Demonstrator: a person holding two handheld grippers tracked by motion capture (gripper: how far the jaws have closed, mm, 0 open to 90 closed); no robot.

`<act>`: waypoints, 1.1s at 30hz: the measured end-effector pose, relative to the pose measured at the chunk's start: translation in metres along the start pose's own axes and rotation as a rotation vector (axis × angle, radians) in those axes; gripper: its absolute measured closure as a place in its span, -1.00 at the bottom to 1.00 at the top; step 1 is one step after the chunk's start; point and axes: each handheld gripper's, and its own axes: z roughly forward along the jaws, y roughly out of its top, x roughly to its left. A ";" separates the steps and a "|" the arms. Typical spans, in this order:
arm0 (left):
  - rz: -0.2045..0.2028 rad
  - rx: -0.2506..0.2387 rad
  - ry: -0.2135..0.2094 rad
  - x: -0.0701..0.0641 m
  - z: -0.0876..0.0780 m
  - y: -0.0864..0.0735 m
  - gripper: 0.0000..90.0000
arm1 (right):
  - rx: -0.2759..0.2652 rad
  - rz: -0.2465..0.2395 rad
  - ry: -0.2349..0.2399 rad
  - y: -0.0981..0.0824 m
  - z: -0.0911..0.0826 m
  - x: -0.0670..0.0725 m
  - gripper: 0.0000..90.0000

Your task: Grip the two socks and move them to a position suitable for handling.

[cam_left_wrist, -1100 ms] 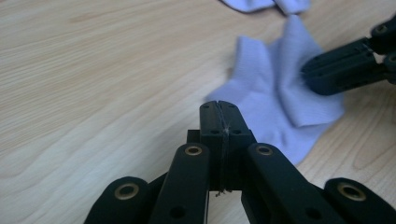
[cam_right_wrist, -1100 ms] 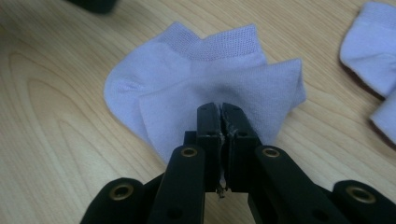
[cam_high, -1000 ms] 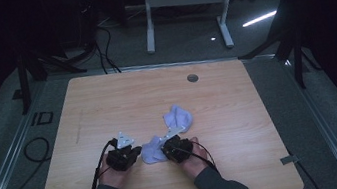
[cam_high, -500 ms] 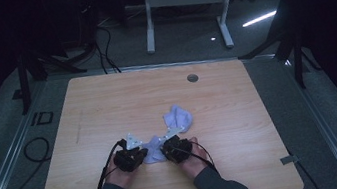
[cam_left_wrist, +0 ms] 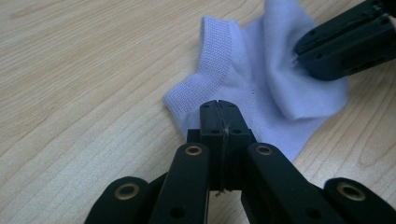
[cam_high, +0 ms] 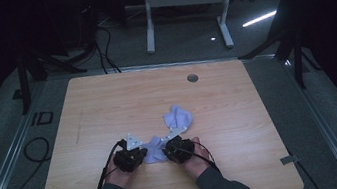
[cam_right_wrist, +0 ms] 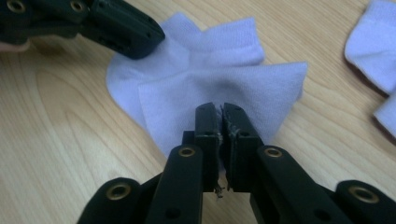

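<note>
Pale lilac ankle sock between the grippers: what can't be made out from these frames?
- Pale lilac ankle sock: near edge hidden behind the left gripper in the left gripper view.
- Same edge behind the right gripper in the right gripper view.
- Second lilac sock: cut off by the right edge there.
- High view: sock folds too small.

1. A pale lilac sock (cam_high: 154, 151) lies rumpled on the bench, ribbed cuff (cam_left_wrist: 217, 46) flat, one edge folded over.
2. A second sock (cam_high: 177, 119) lies bunched just beyond it, apart.

Second sock (cam_high: 178, 118) lies just beyond grippers; table (cam_high: 107, 103) bare left and far.
</note>
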 end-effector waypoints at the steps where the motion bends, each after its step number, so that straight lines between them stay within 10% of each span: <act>1: -0.001 -0.002 0.001 0.000 0.000 0.000 0.99 | 0.004 -0.003 -0.001 -0.001 -0.001 -0.001 0.91; 33: 0.017 0.003 0.006 0.001 -0.001 0.000 0.99 | 0.025 0.051 -0.033 -0.048 -0.038 -0.053 0.94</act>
